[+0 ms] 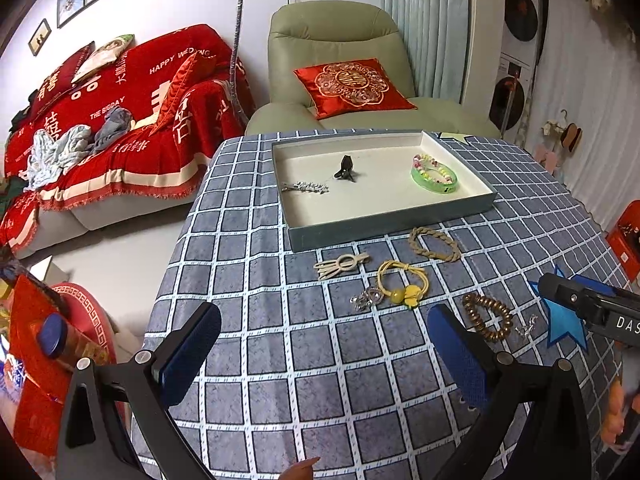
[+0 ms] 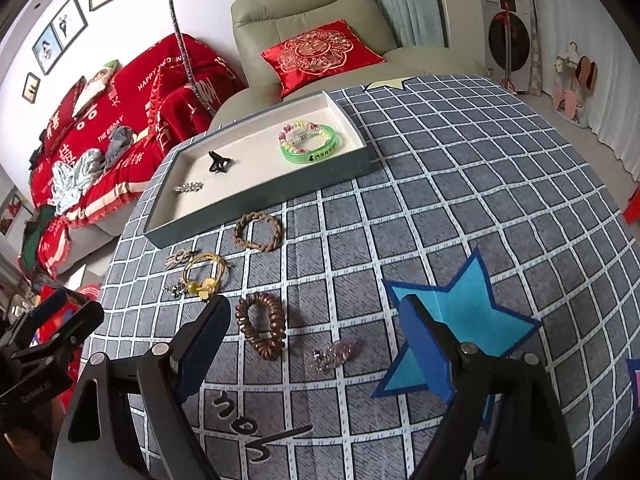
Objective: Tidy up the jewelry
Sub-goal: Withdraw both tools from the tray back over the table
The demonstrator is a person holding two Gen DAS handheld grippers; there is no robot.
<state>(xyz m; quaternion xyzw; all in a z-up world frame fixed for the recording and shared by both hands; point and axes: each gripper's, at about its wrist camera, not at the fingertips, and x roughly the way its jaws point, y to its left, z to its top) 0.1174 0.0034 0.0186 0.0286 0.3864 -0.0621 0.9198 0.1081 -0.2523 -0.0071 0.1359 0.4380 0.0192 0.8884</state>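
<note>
I read this as mid-sort: three or four pieces already lie in the tray [image 1: 384,224], namely a green bangle [image 1: 434,182] with a beaded bracelet on it, a black claw clip [image 1: 346,170] and a silver clip [image 1: 306,188]; the rest still sit on the checked tabletop [image 1: 280,340] on the near side of the tray.

My left gripper [image 1: 324,352] has its jaws spread wide and nothing between them; it hovers over bare cloth; the loose pieces lie toward one o'clock of it: a cream hair clip [image 1: 342,266], a yellow hair tie [image 1: 400,284], a braided bracelet [image 1: 434,244].

My right gripper [image 2: 320,344] is likewise wide and empty; the copper coil hair tie [image 2: 262,326] lies between its jaws toward the left finger, and a small pink sparkly piece [image 2: 338,354] sits just under its middle; the tray is up at eleven o'clock.

I judge the step in hand is choosing the next pickup, most likely the coil tie with the right; that calls for dropping lower, centring the jaws across the coil, closing gently since it will squash, then carrying it toward eleven o'clock into the tray's free middle.
</note>
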